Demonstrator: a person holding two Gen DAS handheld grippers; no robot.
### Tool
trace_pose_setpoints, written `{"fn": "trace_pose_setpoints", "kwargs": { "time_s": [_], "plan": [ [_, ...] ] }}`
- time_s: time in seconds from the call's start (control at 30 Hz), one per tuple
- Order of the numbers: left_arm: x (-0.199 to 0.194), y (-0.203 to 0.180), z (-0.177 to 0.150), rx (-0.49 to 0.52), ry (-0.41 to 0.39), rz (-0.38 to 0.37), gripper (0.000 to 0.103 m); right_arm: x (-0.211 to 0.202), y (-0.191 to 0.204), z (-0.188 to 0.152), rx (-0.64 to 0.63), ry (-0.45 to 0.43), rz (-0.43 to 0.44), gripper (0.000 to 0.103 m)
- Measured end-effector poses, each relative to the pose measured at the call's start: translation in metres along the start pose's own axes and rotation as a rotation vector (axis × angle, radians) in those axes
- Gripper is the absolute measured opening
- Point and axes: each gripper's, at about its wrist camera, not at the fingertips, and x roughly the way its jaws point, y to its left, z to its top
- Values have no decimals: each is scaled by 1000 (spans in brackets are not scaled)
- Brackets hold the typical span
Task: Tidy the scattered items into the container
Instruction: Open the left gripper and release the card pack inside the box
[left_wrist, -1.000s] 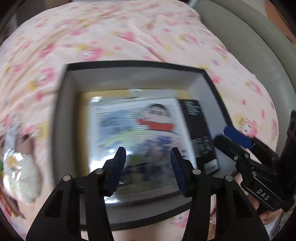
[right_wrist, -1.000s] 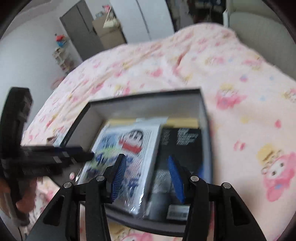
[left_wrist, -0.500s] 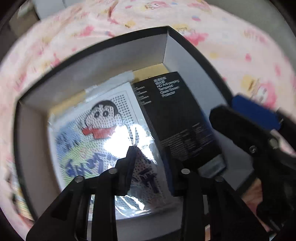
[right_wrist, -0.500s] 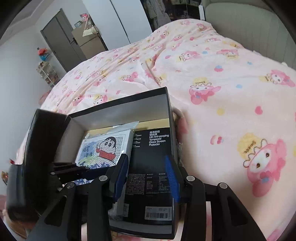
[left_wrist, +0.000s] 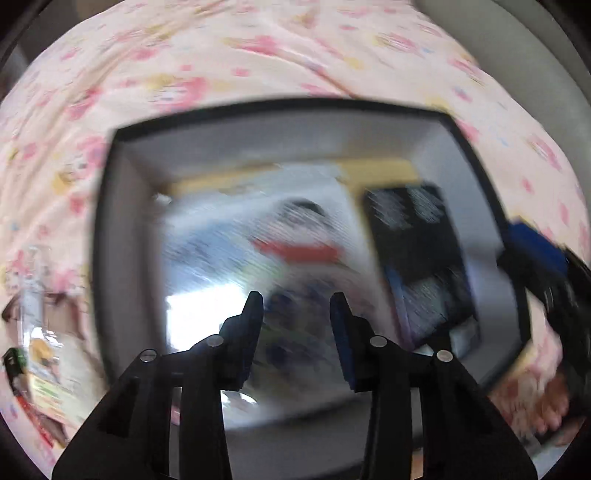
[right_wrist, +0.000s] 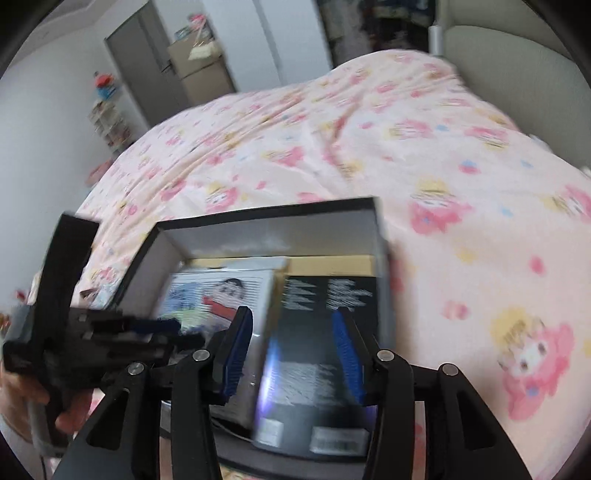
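Black box (right_wrist: 266, 218) already holds two flat packs; snack packets (left_wrist: 40, 354) remain on the bed (right_wrist: 406, 147); both tongs spread, empty.

Open box on a pink bed

The right gripper (right_wrist: 291, 332) hangs with fingers (right_wrist: 347, 347) apart and empty over a black box (right_wrist: 266, 218) on the bed (right_wrist: 461, 177). Inside lie a cartoon packet (right_wrist: 218, 291) and a black carton (right_wrist: 321, 332), side by side. The left gripper (right_wrist: 147, 328) reaches in from the left.
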Motion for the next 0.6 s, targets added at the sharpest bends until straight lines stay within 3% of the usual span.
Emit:
{"fn": "trace_pose_setpoints", "kwargs": {
  "time_s": [0.1, 0.2, 0.3, 0.37, 0.47, 0.53, 0.6],
  "plan": [
    [13, 25, 30, -63, 30, 19, 38, 32, 13, 20, -52, 104, 79, 53],
    [30, 36, 58, -74, 46, 67, 30, 68, 14, 33, -3, 198, 74, 53],
    [42, 36, 80, -64, 19, 94, 30, 88, 16, 34, 6, 226, 65, 53],
    [52, 36, 85, -69, 41, 99, 29, 91, 16, 31, -11, 215, 25, 53],
    [64, 36, 84, -73, 84, 62, 29, 89, 15, 23, -54, 163, -133, 53],
    [66, 37, 78, -86, 134, -73, 29, 83, 8, 19, -21, 161, -85, 53],
    [62, 37, 74, -70, 122, -99, 29, 74, 0, 17, 30, 154, -44, 53]
  ]
}}
